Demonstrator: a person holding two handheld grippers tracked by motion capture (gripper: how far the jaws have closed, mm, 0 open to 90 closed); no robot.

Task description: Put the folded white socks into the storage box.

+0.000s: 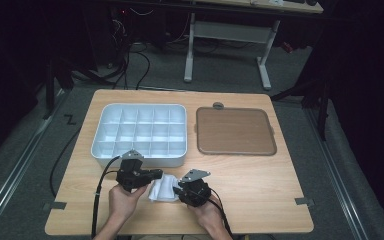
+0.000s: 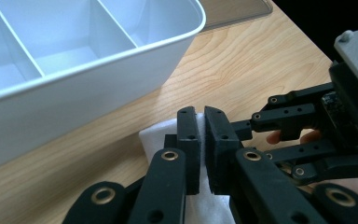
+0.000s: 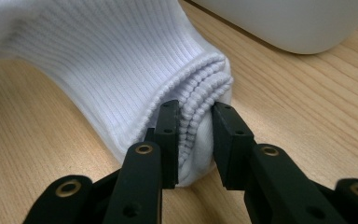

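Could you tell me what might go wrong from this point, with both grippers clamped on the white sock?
1. The right gripper pinches only the bunched cuff of the white sock, so layers may slip free.
2. The left gripper holds a thin fold, and pulling could lose it.
3. The compartment tray sits close and might get nudged.

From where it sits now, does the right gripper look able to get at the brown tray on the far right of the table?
Probably yes, but not freely: the right gripper is clamped on the white sock, which the left gripper also pinches. The bare tabletop between it and the brown tray leaves the path open once the sock is let go.
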